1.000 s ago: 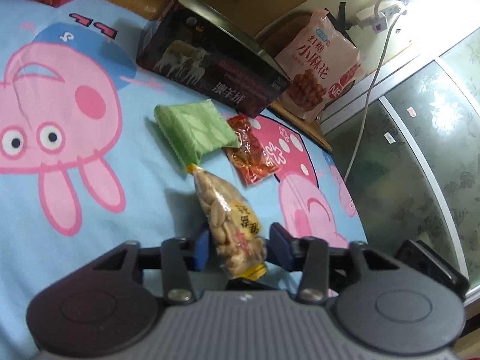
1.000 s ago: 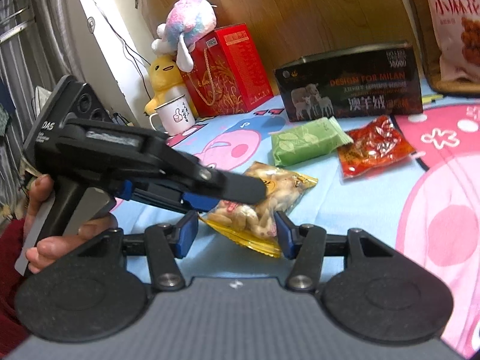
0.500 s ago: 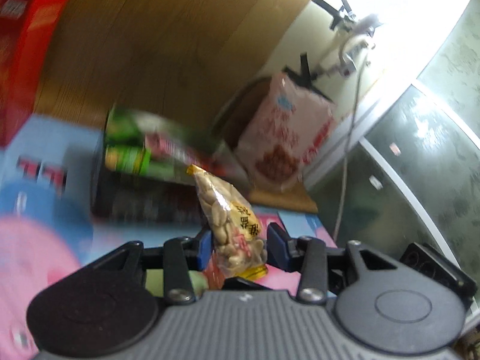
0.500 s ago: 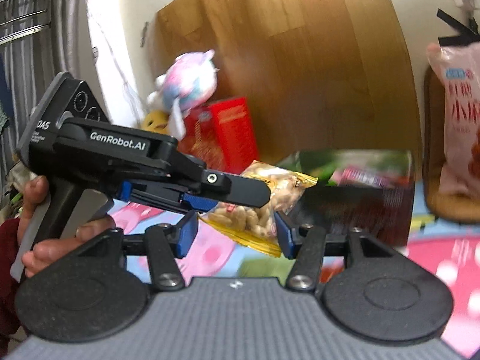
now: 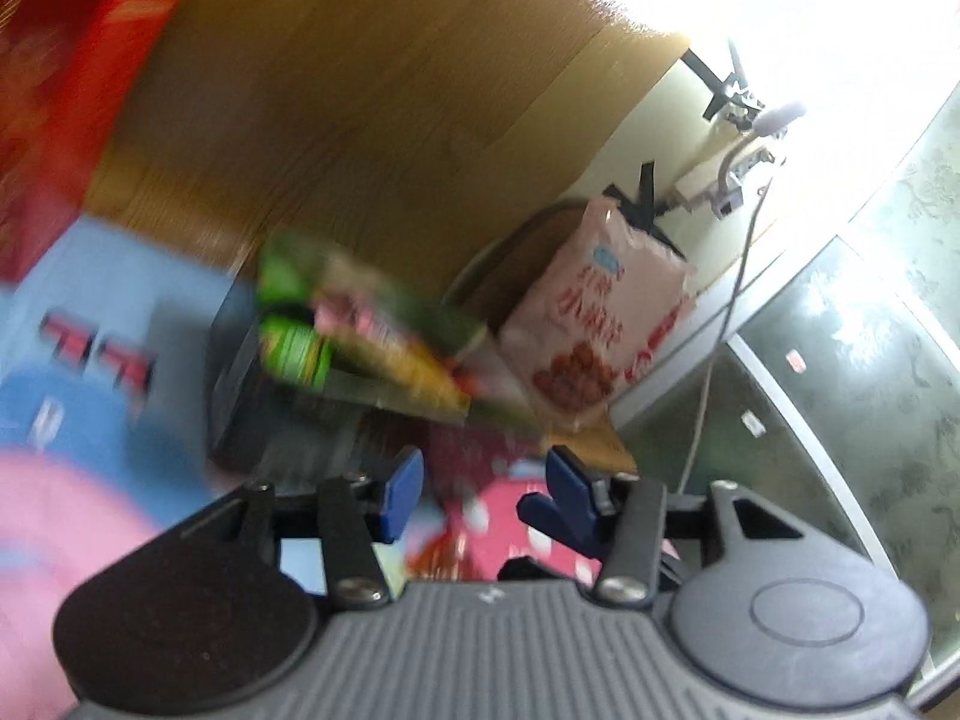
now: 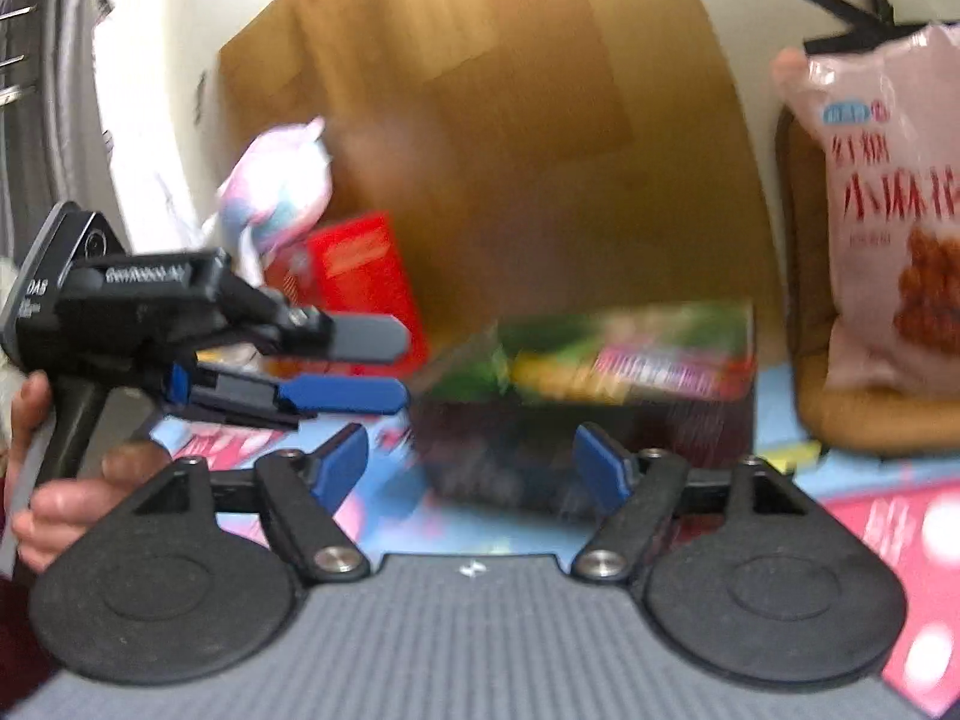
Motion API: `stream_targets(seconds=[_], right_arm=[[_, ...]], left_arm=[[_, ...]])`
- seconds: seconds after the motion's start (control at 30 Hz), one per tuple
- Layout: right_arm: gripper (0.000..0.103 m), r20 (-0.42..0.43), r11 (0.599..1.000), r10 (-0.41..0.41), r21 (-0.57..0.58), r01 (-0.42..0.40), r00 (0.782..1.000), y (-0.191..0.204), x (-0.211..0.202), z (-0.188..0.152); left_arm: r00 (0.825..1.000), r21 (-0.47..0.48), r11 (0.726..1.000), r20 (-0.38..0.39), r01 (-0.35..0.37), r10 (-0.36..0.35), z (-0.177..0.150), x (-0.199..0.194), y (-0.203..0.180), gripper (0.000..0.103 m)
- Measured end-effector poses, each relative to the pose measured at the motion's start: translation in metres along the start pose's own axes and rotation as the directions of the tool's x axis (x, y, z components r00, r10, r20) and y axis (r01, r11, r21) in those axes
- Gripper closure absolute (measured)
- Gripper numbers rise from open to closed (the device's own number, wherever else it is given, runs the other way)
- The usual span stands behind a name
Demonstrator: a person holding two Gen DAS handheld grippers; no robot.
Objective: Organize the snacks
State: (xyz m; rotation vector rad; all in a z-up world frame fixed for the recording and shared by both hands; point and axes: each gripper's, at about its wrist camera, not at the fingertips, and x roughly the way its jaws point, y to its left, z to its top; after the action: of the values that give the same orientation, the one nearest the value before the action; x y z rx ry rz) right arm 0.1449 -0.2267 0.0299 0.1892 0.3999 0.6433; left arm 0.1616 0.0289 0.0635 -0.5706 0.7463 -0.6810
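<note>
A dark box [image 5: 288,420] stands on the cartoon-print cloth, holding several blurred snack packs [image 5: 372,336]; it also shows in the right wrist view [image 6: 600,438] with its snack packs [image 6: 624,348]. My left gripper [image 5: 480,486] is open and empty just in front of the box, and it shows from the side in the right wrist view [image 6: 384,360], jaws apart. My right gripper [image 6: 474,462] is open and empty, facing the box. The peanut bag is not clearly in view. A red snack pack [image 5: 444,546] lies below the left gripper.
A large pink snack bag [image 5: 600,330] leans on a chair at the right, also in the right wrist view [image 6: 888,228]. A red gift box [image 6: 360,276] and plush toy [image 6: 282,180] stand at the back left. A wooden board [image 5: 360,90] is behind.
The left gripper opened and the peanut bag it held is gone from its jaws. Both grippers moved closer to the dark box. The right gripper stays open.
</note>
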Motion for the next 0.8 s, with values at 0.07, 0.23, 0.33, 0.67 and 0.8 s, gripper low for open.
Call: stream_targets(seconds=[0.07,0.23,0.33,0.67,0.8], right_arm=[[0.014,-0.039,1.000,0.013,-0.023,-0.014,0.999,0.013,-0.004,-0.018],[0.002,-0.135,0.987,-0.018,-0.162,-0.004,0.991,0.030,0.021,-0.034],[0.000,-0.229,0.993,-0.017,-0.117,-0.010,0.973,0.023,0.043,-0.031],[0.029,-0.265,0.988,-0.013,-0.151,-0.028,0.964,0.059,0.010,-0.059],[0.027,-0.255,0.994,0.004,-0.105,-0.032,0.967,0.059,0.003,-0.063]], left_arm=[[1.000,-0.008,1.000,-0.012,-0.023,0.023,-0.019,-0.007,0.006,0.056],[0.997,-0.085,0.994,-0.049,-0.063,0.059,-0.054,-0.011,0.026,0.056],[0.994,-0.089,0.991,-0.046,-0.103,0.099,-0.061,-0.006,0.034,0.056],[0.997,-0.078,0.994,-0.025,-0.081,0.079,-0.082,-0.003,0.043,0.057],[0.997,-0.054,0.995,-0.014,-0.081,0.080,-0.083,-0.003,0.041,0.056]])
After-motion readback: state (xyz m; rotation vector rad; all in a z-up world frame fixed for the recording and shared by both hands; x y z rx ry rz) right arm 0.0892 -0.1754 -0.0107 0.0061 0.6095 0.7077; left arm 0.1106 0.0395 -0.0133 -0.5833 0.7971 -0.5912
